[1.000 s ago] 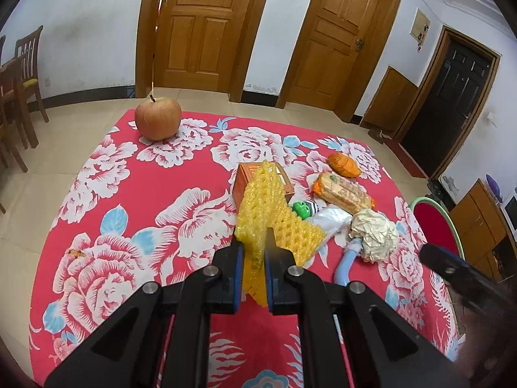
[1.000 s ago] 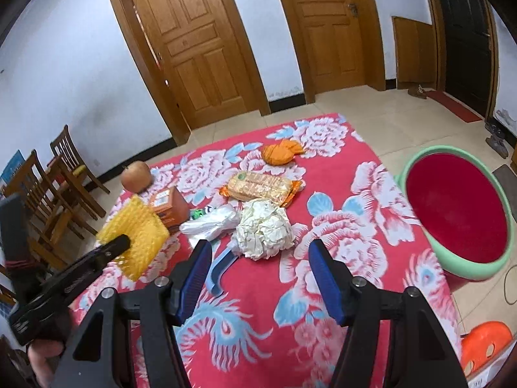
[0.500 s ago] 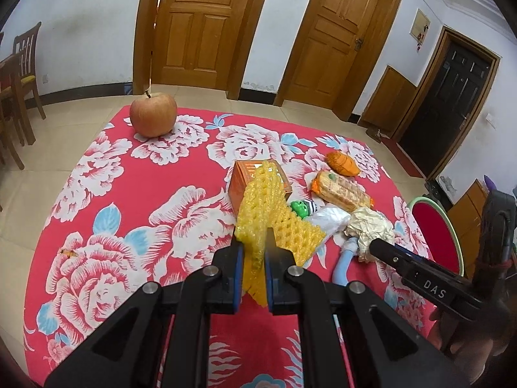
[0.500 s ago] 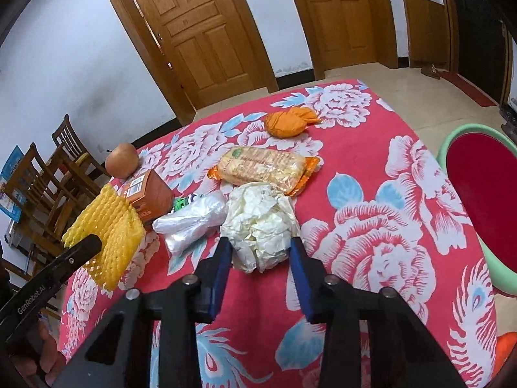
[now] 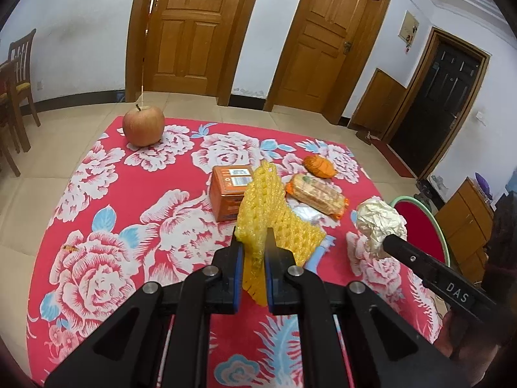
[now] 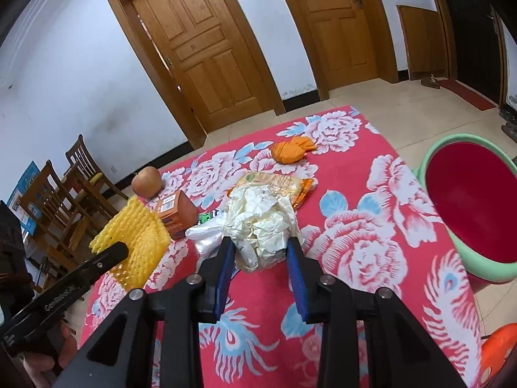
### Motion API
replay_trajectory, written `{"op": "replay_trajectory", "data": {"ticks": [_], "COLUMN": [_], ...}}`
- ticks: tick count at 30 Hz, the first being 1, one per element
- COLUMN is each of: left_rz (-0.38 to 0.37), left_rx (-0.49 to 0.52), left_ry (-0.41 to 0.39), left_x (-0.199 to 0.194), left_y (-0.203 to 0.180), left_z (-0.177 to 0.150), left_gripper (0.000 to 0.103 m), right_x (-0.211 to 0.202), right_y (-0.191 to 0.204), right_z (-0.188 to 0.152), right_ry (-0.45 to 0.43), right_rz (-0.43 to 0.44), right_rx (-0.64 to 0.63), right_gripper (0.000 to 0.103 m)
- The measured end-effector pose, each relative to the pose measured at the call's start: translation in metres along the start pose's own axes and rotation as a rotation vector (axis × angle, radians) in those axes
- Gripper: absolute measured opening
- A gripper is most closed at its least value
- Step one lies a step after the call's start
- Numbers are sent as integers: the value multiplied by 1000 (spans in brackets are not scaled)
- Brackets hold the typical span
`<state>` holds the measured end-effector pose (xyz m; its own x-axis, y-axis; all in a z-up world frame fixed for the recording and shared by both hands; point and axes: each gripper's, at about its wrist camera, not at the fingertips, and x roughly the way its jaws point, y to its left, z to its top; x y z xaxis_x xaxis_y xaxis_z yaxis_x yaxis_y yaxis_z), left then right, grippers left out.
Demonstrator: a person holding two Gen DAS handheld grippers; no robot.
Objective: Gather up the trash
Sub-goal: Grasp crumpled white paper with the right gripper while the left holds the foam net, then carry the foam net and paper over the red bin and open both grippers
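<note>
My left gripper (image 5: 251, 242) is shut on a yellow foam fruit net (image 5: 265, 207) and holds it above the red flowered tablecloth (image 5: 129, 213); the net also shows in the right wrist view (image 6: 135, 236). My right gripper (image 6: 260, 249) is shut on a crumpled cream paper wad (image 6: 261, 223), which is lifted off the cloth; the wad also shows in the left wrist view (image 5: 381, 226). A clear plastic bag (image 6: 206, 232), a cracker packet (image 5: 318, 194), an orange wrapper (image 6: 290, 150) and an orange carton (image 5: 227, 190) lie on the cloth.
An apple (image 5: 143, 126) sits at the far left of the cloth. A green basin with red inside (image 6: 468, 200) stands on the floor right of the table. Wooden chairs (image 6: 61, 194) stand left. Doors line the far wall.
My right gripper moved forward to the paper wad, closed on it and raised it. My left gripper kept hold of the yellow net.
</note>
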<state>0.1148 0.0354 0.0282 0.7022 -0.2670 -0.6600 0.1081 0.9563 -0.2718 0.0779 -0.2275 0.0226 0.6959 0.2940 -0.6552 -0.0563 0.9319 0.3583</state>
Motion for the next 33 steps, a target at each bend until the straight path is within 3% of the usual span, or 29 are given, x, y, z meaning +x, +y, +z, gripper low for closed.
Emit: {"op": "replay_trajectory", "data": {"ticks": [18,33], "left_rz": [-86,-210], "left_rx": [67,170], "left_ry": [-22,52], "left_x": [-20,13], "left_y": [-58,-140], "left_z": [4,16], "left_gripper": [10,10], "right_x": [-83,-118], "right_y": [-39,-108], "right_z": [-2,2], "right_ry": [-156,-231], "right_rz": [-25,-120], "right_rx": [93,230], "right_gripper": [36,36]}}
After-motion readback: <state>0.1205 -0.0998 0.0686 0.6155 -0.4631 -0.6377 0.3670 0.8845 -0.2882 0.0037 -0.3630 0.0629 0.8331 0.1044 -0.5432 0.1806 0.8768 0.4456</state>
